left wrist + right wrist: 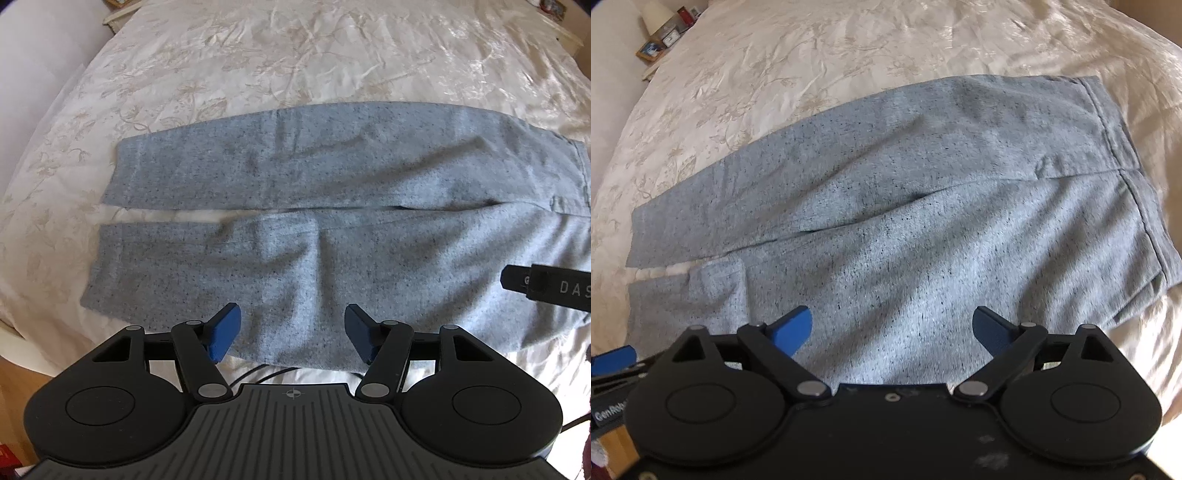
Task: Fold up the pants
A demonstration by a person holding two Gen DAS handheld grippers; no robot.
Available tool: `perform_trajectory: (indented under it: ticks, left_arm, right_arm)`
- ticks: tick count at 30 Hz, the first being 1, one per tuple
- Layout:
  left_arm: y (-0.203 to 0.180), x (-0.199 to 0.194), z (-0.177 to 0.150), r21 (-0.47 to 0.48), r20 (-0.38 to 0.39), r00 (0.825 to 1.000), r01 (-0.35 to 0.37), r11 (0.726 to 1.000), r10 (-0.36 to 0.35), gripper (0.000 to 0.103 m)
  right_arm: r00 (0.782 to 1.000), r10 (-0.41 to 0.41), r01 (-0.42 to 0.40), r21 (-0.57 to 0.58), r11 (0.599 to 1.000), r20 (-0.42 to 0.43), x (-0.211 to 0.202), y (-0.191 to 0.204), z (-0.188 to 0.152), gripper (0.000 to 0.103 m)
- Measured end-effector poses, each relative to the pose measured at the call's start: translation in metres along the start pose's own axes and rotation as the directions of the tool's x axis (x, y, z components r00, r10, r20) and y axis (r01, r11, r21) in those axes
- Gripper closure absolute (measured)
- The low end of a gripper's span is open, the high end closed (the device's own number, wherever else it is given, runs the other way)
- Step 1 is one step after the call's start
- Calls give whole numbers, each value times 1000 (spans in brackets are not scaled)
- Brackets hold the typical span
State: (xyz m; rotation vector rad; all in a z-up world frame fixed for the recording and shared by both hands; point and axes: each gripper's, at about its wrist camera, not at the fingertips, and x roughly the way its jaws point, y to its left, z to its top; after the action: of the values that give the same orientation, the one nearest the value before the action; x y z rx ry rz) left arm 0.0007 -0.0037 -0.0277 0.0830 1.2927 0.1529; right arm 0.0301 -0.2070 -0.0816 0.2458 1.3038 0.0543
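Observation:
Light blue speckled pants (332, 206) lie spread flat on the bed, legs side by side pointing left, waistband at the right. They also show in the right wrist view (905, 221), waistband (1126, 177) at the right. My left gripper (291, 332) is open and empty, hovering over the near leg's front edge. My right gripper (892, 332) is open and empty, above the near hip area. The right gripper's body (546, 286) shows at the right edge of the left wrist view. A blue fingertip of the left gripper (613, 360) shows at the lower left of the right wrist view.
The bed has a cream floral bedspread (258, 55). A nightstand with a lamp and small items (661, 33) stands at the far left corner. Wooden floor (18, 380) shows past the bed's near left edge. A black cable (266, 371) lies on the bedspread near me.

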Motion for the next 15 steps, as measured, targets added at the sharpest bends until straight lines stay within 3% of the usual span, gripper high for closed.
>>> perform_trajectory:
  ticks: [2,9,15]
  left_arm:
    - [5,1,1,-24,0,1000,-11,1000,11,44]
    - [31,9,3,-92,-19,999,-37,995,36,48]
    - [64,25,8,-130,-39,998,-51,990,46,48]
  right_arm:
    - [1000,12,-12,-14,1000,-6,4,1,2,13]
    - [997,78,-77,-60,995,15,8,16,10,20]
    - [983,180,-177,-78,981,24,10,38,12,33]
